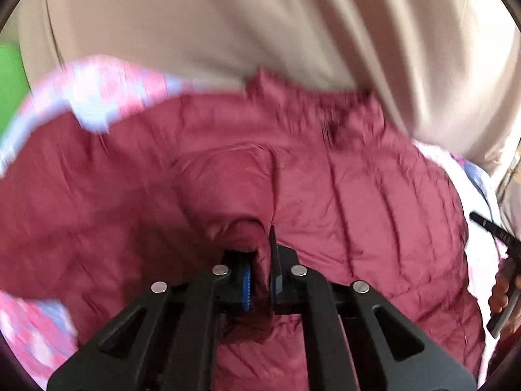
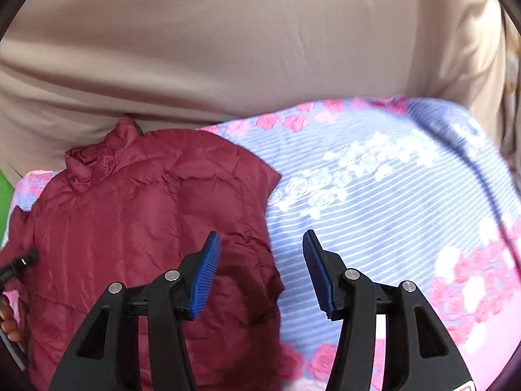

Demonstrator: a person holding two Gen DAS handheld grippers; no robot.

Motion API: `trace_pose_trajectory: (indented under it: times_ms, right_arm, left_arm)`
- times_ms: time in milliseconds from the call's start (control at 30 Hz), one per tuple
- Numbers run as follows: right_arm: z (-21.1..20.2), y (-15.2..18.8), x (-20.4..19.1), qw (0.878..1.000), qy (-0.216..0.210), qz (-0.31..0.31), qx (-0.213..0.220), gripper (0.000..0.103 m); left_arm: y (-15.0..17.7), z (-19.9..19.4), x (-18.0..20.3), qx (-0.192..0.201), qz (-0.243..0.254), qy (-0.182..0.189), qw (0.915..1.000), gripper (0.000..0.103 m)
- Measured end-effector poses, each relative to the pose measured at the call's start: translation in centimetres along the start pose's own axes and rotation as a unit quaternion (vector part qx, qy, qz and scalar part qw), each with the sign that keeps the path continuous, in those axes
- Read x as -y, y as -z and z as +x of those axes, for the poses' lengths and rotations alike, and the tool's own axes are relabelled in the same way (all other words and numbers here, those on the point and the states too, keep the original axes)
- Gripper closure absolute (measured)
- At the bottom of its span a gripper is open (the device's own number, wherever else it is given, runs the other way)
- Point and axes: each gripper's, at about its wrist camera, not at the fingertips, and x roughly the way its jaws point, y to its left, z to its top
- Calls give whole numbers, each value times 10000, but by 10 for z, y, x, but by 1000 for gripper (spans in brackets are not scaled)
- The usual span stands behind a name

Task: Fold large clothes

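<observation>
Maroon jacket (image 2: 143,215) flat, lengthwise, collar toward beige curtain (image 2: 228,49)

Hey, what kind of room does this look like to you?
Probably a bedroom: the maroon puffer jacket lies on what looks like a bed, spread with a rose-patterned striped sheet, with a beige fabric backdrop, perhaps a curtain or headboard cover, behind.

Both wrist cameras look forward and steeply downward, close over the bed. Left view faces the maroon jacket (image 1: 325,195); right view, its edge and floral bedsheet (image 2: 390,195). Shared: jacket, sheet, beige fabric (image 2: 228,49).
</observation>
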Motion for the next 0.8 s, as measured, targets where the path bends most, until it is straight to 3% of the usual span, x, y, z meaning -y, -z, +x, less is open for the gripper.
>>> trace_pose_trajectory:
  times_ms: [100, 133, 167, 233, 300, 333, 433, 500, 600, 667, 733, 800]
  right_arm:
    - [26, 0, -9, 9997, -73, -94, -220, 51]
    - [32, 2, -18, 9995, -27, -160, -272, 68]
    - [41, 5, -27, 9992, -106, -206, -332, 92]
    - [32, 7, -32, 9995, -257, -123, -153, 98]
    - [17, 6, -35, 9985, -439, -36, 328, 100]
    - [18, 7, -30, 9988, -345, -16, 346, 100]
    - [61, 15, -17, 9984, 362, -124, -422, 103]
    - [49, 13, -17, 9983, 497, -139, -266, 102]
    - [9, 5, -18, 9993, 160, 197, 256, 102]
    - [-6, 5, -26, 9990, -143, 179, 371, 102]
    - [-4, 8, -45, 9985, -479, -156, 213, 102]
    - [15, 13, -58, 9981, -402, -459, -111, 103]
  left_arm:
    - [-17, -4, -12, 157, -51, -241, 9996, 97]
    - [-16, 0, -16, 111, -84, -325, 9994, 97]
    - [-13, 9, -22, -5, -104, -415, 9991, 97]
    - [-2, 24, -25, -170, 13, -660, 9977, 97]
    - [11, 37, -24, -207, 220, -843, 9960, 97]
    - [16, 40, -23, -174, 235, -827, 9962, 97]
    - [22, 42, -15, -95, 266, -697, 9972, 97]
    - [22, 43, -12, -96, 296, -789, 9964, 97]
    - [23, 43, -18, -88, 195, -718, 9972, 95]
    - [22, 45, -22, -97, 114, -671, 9976, 94]
    - [22, 44, -22, -100, 124, -698, 9974, 93]
    - [22, 43, -22, -89, 149, -766, 9969, 91]
